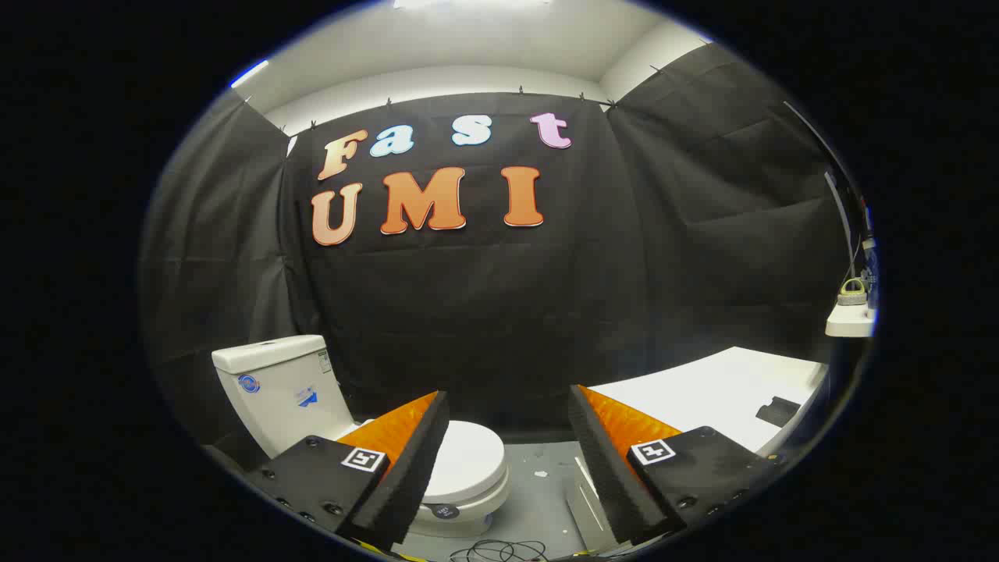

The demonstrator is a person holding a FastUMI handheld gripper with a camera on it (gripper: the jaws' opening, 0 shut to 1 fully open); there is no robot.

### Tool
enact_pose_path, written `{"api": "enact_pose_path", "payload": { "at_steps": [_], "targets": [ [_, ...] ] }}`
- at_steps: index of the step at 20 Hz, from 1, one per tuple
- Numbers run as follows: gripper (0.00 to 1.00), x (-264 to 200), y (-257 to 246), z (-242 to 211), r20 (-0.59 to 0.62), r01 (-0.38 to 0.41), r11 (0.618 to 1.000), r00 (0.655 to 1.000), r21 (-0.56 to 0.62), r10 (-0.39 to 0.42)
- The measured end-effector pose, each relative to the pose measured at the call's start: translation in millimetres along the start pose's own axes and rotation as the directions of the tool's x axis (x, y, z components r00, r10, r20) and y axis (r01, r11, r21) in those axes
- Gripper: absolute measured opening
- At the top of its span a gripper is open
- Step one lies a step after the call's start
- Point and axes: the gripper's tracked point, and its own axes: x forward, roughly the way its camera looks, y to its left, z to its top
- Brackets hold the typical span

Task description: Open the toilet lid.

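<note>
The handheld two-finger gripper (507, 406) hangs in the air with its jaws spread wide — a broad gap lies between the two fingertips, and nothing is caught in it. Each finger (406, 468) rises from a flat black mounting block studded with bolt heads and bearing a small square black-and-white marker. The two fingers lean away from each other toward their tips, forming a V. Neither finger touches anything — both stand free, level with one another.
</note>
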Motion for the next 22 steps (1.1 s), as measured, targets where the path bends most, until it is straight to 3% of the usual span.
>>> {"api": "enact_pose_path", "payload": {
  "at_steps": [22],
  "targets": [
    [0.98,-0.2,-1.6,0.2,-0.001,0.005,1.0,1.0,0.001,-0.005]
  ]
}}
